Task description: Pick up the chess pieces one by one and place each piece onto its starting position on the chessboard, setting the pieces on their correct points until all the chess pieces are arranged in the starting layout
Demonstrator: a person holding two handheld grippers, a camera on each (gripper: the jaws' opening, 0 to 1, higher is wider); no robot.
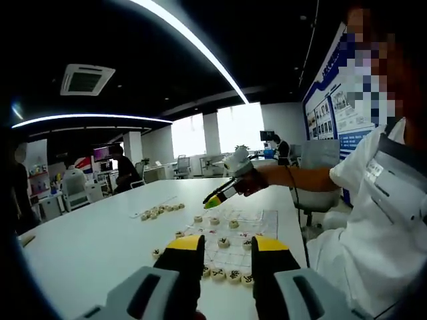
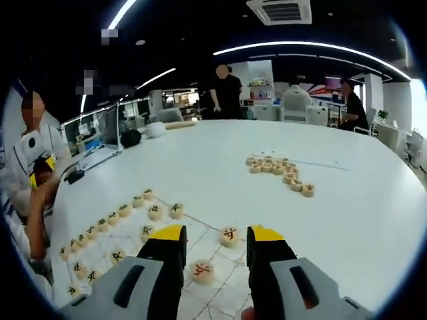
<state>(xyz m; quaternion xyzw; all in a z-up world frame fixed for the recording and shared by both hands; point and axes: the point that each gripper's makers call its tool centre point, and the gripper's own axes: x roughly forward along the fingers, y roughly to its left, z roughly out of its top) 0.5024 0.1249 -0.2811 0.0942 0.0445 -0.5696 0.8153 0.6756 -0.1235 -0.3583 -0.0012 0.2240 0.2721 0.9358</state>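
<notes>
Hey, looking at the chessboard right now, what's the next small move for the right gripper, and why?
Probably carry the right gripper forward to the loose pile of pieces on the white table and close on one. Its jaws stand open with nothing between them, hovering over the chessboard, where one row of pieces is already set. The unplaced pile lies beyond the board.

One chessboard (image 2: 200, 250) on one white table (image 2: 220, 167). About 16 chess pieces (image 2: 155, 212) on the board in right gripper view; exact count uncertain, near ones clipped. Roughly 10 loose pieces (image 2: 280, 173) clustered far right. Two grippers: left (image 1: 223, 250), right (image 2: 217, 239).
</notes>
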